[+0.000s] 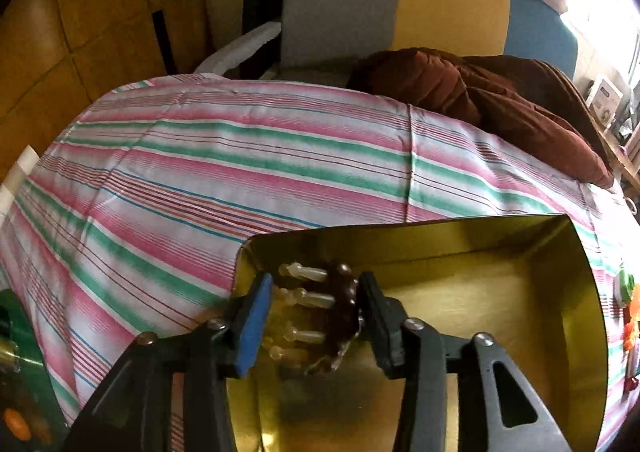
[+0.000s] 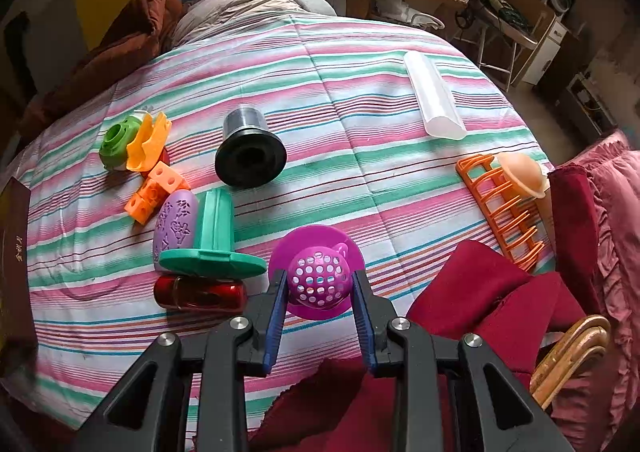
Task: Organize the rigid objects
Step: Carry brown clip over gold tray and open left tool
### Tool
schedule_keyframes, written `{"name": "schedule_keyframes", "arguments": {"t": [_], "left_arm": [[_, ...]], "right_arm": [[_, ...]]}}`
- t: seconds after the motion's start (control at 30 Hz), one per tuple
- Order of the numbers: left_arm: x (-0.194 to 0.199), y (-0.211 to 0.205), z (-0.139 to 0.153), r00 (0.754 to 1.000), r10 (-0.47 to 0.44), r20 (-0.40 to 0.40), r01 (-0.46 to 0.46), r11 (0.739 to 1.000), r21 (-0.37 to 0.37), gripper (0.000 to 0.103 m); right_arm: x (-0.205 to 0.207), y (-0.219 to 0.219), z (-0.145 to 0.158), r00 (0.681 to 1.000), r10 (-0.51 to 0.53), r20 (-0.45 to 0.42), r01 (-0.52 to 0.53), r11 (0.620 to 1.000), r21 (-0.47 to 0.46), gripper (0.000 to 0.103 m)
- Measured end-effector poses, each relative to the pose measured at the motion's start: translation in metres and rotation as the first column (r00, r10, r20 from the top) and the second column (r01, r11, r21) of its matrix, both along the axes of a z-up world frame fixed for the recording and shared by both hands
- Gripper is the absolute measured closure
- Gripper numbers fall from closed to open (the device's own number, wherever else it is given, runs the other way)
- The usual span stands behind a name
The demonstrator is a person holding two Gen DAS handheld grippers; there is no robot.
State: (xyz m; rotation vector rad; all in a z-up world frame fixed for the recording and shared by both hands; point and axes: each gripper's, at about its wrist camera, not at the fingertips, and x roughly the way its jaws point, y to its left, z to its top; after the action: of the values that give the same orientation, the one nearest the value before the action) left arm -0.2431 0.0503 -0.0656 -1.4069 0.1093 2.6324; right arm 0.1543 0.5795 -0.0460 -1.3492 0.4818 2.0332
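Note:
In the left wrist view my left gripper hovers inside the near left corner of a gold tin box on the striped bedspread. A brown brush-like piece with clear prongs lies between its jaws, which stand a little wider than the piece and do not press on it. In the right wrist view my right gripper is shut on the perforated dome of a purple sink strainer, low over the bedspread near its front edge.
Left of the strainer lie a green spool, a red bottle, a purple oval and orange blocks. Farther off are a black cup, a white tube, an orange rack and red cloth.

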Motion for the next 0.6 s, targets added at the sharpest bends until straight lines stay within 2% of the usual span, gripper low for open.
{"name": "schedule_keyframes", "arguments": {"t": [0.23, 0.4, 0.6], "left_arm": [[0.022, -0.011, 0.021, 0.997, 0.016, -0.078, -0.014, 0.999, 0.029, 0.052], [0.062, -0.018, 0.044, 0.989, 0.017, -0.144, -0.008, 0.998, 0.06, 0.052], [0.116, -0.017, 0.048, 0.988, -0.005, -0.155, 0.019, 0.996, 0.09, 0.052]], "right_arm": [[0.0, -0.001, 0.0, 1.0, -0.007, 0.003, 0.007, 1.0, 0.01, 0.071], [0.0, -0.001, 0.001, 1.0, -0.008, 0.007, 0.008, 1.0, 0.021, 0.071], [0.0, -0.003, 0.003, 1.0, -0.005, 0.007, 0.005, 0.999, 0.042, 0.071]]}}
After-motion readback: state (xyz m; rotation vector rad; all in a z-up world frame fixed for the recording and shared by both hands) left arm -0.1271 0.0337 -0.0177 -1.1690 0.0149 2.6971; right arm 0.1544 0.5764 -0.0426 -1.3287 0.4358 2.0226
